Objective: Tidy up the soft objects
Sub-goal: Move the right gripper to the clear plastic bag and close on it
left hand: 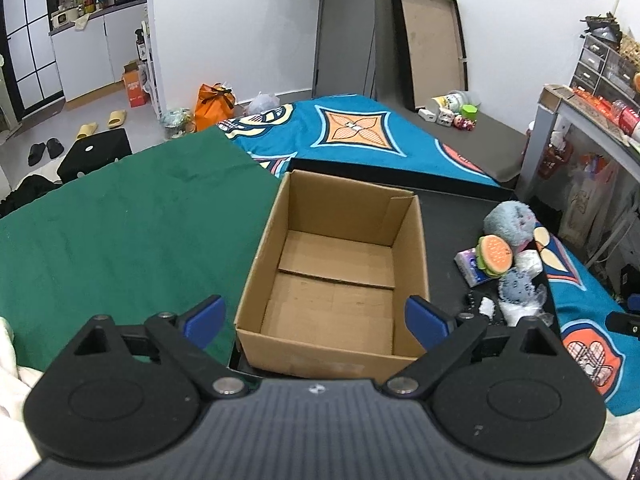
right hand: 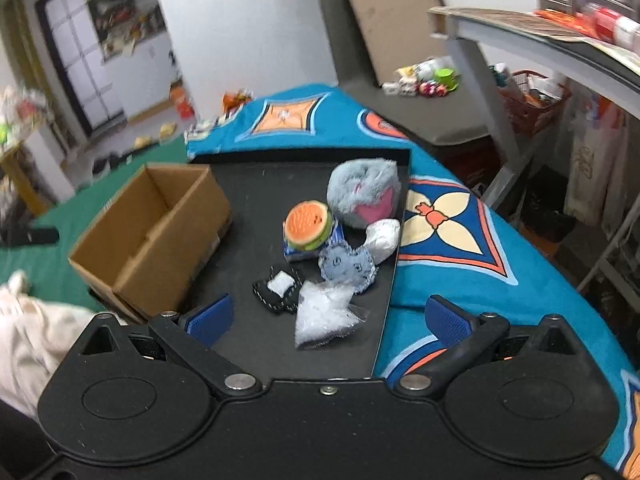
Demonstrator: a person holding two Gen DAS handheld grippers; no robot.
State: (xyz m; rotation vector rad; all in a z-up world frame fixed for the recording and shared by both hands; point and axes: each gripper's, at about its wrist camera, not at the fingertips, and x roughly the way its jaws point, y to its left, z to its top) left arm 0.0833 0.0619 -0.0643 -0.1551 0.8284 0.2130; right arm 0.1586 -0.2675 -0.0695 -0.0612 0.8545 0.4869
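An empty open cardboard box (left hand: 336, 276) (right hand: 152, 228) stands on a black mat (right hand: 256, 188). To its right lies a pile of soft things: a grey plush (right hand: 364, 192) (left hand: 510, 222), a burger toy (right hand: 309, 226) (left hand: 495, 257), a blue tissue pack (left hand: 470, 265), a white bundle (right hand: 383, 236), a blue-grey fuzzy piece (right hand: 347, 266) (left hand: 516, 286), a black pouch (right hand: 277, 289) and a clear bag (right hand: 325, 316). My left gripper (left hand: 316, 320) is open and empty above the box's near edge. My right gripper (right hand: 328, 320) is open and empty, just short of the clear bag.
A green cloth (left hand: 120, 216) covers the surface left of the box, a blue patterned blanket (left hand: 360, 128) lies behind and to the right. White fabric (right hand: 36, 320) lies at the near left. A grey table (right hand: 520, 36) stands at the right.
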